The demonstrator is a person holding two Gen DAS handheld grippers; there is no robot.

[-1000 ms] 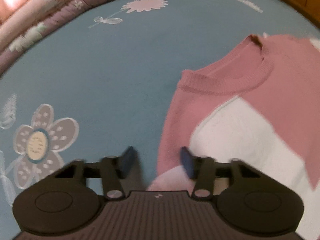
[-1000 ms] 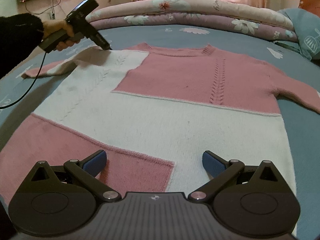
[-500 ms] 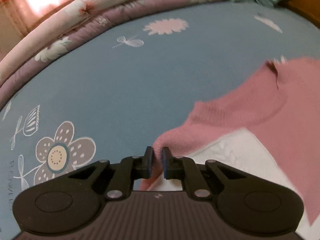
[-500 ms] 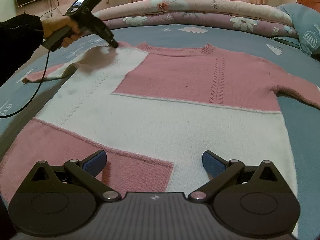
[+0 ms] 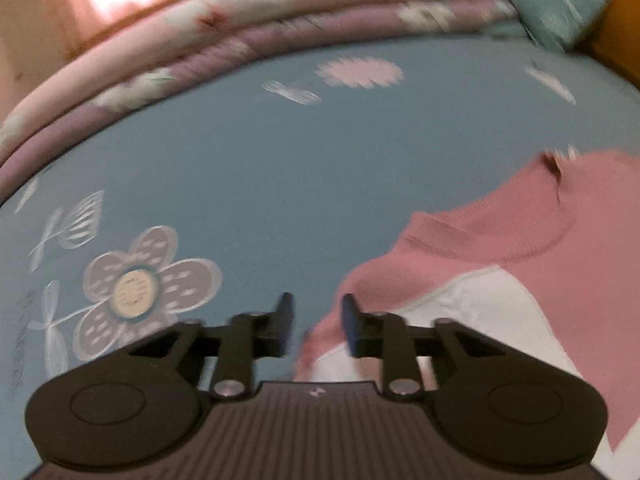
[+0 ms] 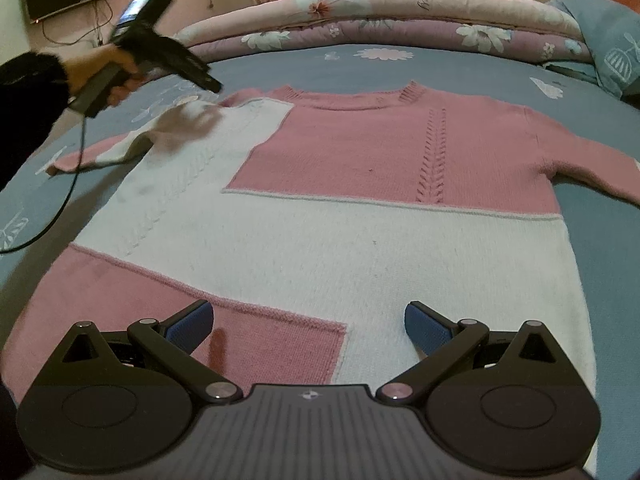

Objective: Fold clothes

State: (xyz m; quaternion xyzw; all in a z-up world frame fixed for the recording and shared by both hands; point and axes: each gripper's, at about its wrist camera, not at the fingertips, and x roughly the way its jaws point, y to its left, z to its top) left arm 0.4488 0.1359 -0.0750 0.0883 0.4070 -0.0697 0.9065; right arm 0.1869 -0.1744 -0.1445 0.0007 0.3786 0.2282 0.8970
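Right wrist view shows the sweater (image 6: 360, 216), pink and white, lying spread flat on the blue bedsheet (image 6: 460, 68), with both sleeves out to the sides. The right gripper (image 6: 308, 322) hovers over the hem with its jaws wide apart and nothing between them. At the far left shoulder the left gripper (image 6: 208, 82), held in the person's hand (image 6: 108, 72), is above the cloth; its jaws have just been opening, and in the left wrist view the left gripper (image 5: 316, 320) shows a narrow gap, with the pads not pressing on the fabric. I judge the step in hand is still the arranging of the garment, the shoulder being let go after a small pull, and no fold is made yet. The next move probably calls for a grip on the left sleeve (image 6: 104, 152) or the shoulder edge, to bring it across the body, while the other side stays flat. The left wrist view is blurred, so I cannot tell if the sweater edge touches the right pad. The right sleeve's cuff is cut off at the picture border, and the folded quilt (image 6: 380, 12) hides the far side of the bed.
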